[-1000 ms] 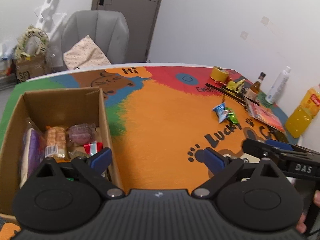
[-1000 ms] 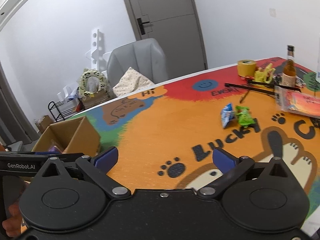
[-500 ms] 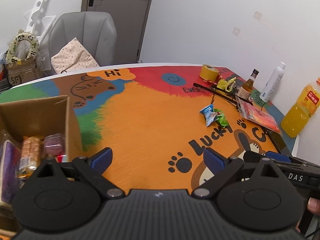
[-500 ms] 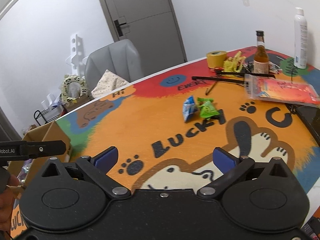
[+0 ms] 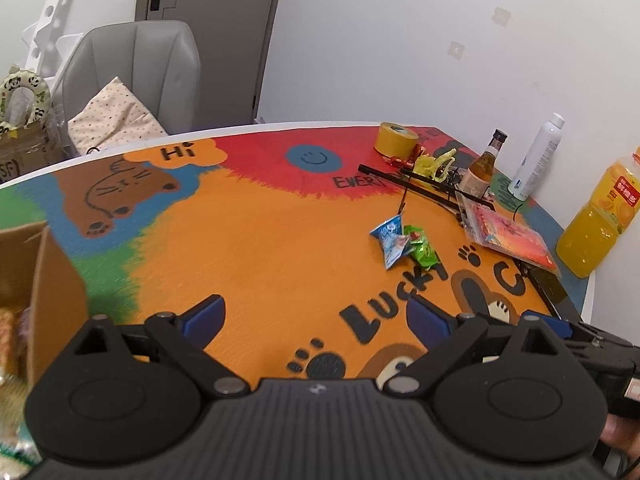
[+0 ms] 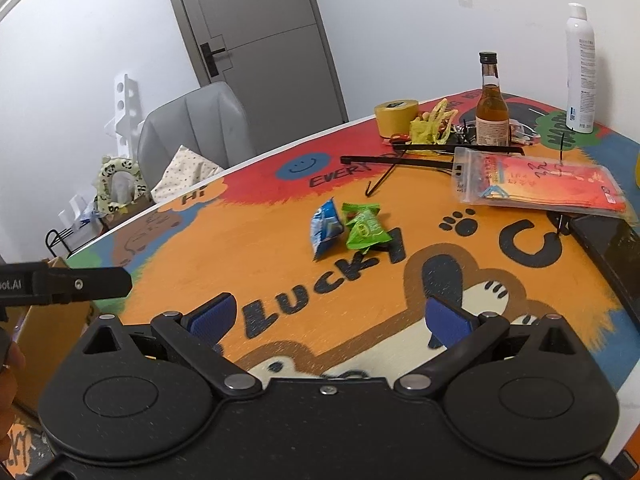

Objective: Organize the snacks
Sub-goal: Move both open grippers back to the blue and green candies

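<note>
A blue snack packet [image 5: 390, 240] [image 6: 326, 231] and a green snack packet [image 5: 420, 247] [image 6: 366, 231] lie side by side on the colourful table mat, ahead and to the right of my left gripper [image 5: 316, 316] and just ahead of my right gripper [image 6: 328, 314]. Both grippers are open and empty, above the mat. The cardboard box [image 5: 44, 280] [image 6: 52, 336] with several snacks inside stands at the left table edge, mostly cut off in both views.
At the far right of the table are a yellow tape roll [image 6: 396, 116], a small brown bottle [image 6: 492, 112], a white spray bottle [image 6: 580, 72], an orange juice bottle [image 5: 600, 220], black rods [image 6: 400, 160] and a plastic pouch [image 6: 536, 184]. A grey chair [image 5: 136, 76] stands behind.
Both grippers have swung right, away from the box and toward the two snack packets. The box has slid to the left edge of the views. Both stay open.
</note>
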`<state>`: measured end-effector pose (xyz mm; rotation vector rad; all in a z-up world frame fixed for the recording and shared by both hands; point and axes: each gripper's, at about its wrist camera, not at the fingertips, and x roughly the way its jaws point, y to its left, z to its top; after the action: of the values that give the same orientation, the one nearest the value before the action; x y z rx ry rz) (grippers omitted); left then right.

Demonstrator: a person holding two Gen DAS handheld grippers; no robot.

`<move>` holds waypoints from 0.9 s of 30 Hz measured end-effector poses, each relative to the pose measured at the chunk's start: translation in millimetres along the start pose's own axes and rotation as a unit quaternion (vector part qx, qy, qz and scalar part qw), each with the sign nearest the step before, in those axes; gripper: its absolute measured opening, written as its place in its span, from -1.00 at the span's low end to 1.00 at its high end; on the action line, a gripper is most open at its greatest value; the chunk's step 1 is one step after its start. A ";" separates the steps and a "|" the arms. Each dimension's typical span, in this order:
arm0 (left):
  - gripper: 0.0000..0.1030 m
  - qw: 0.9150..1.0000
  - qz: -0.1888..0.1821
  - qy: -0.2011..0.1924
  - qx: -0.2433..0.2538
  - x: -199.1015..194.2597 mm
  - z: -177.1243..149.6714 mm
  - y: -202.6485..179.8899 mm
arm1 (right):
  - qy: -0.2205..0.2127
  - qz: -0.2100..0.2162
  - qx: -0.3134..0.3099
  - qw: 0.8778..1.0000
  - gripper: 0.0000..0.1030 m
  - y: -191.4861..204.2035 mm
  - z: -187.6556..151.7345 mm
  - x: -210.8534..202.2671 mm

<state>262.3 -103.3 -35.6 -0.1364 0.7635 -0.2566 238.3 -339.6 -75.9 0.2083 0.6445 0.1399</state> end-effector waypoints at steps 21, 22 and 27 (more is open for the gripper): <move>0.52 1.000 -0.022 -0.001 0.005 79.1 39.6 -43.7 | -0.012 -0.009 0.015 1.000 0.70 -39.6 33.6 48.0; 0.47 1.000 -0.023 0.000 0.003 82.9 41.6 -44.9 | -0.013 -0.009 0.014 1.000 0.67 -40.6 35.7 50.4; 0.28 1.000 -0.024 0.002 -0.003 99.3 47.5 -49.4 | -0.008 0.004 0.016 1.000 0.56 -44.9 46.5 67.8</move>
<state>355.4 -177.1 -57.0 -0.1591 0.7666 -0.2996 323.1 -376.9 -89.5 0.2419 0.6303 0.1347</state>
